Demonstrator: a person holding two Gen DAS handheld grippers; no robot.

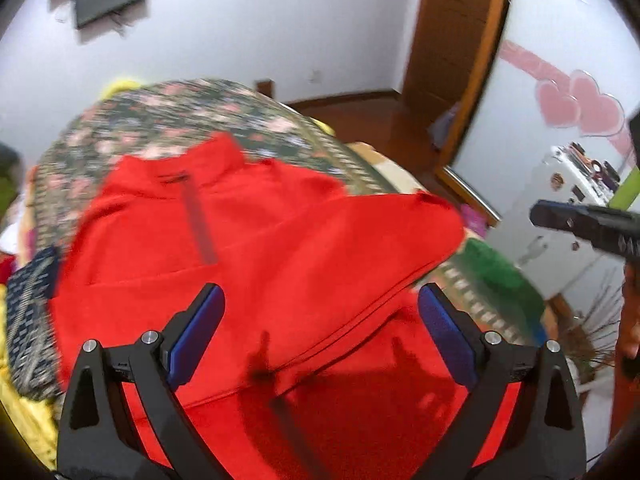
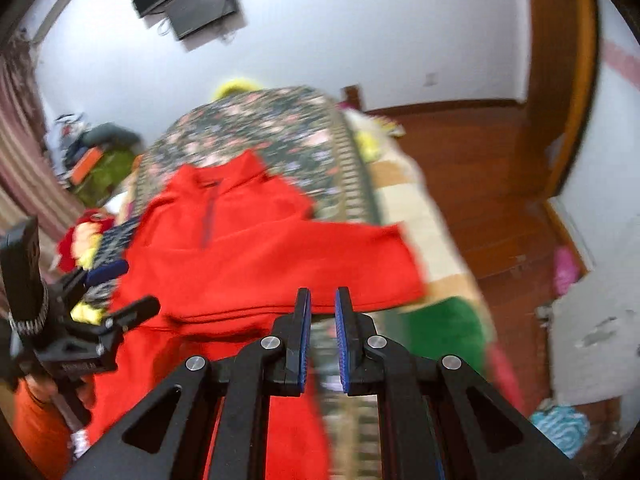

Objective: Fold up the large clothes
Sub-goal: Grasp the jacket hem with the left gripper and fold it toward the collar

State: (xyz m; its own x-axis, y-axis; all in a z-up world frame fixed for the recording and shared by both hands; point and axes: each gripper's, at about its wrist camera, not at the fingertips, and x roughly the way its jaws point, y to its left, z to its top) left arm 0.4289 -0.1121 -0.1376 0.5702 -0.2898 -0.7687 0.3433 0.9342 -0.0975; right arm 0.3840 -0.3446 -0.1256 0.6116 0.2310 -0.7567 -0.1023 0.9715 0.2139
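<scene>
A red zip-neck pullover (image 1: 256, 240) lies spread on a floral bedspread (image 1: 168, 112), collar at the far side. One sleeve is folded across its body toward the right. My left gripper (image 1: 320, 296) hangs above the near part of the pullover, jaws wide open, nothing between the blue pads. In the right wrist view the pullover (image 2: 240, 256) lies ahead and to the left. My right gripper (image 2: 323, 294) is shut, its pads nearly together and empty, above the garment's near right edge. The left gripper (image 2: 124, 288) shows at the left of that view, and the right gripper (image 1: 580, 224) at the right of the left wrist view.
The bed's right edge carries a green cloth (image 2: 444, 328) and drops to a wooden floor (image 2: 500, 200). A patterned dark cloth (image 1: 28, 300) and yellow bedding lie left of the pullover. A wooden door (image 1: 452, 40), a white cabinet (image 1: 560, 200) and a wall screen (image 2: 200, 4) surround the bed.
</scene>
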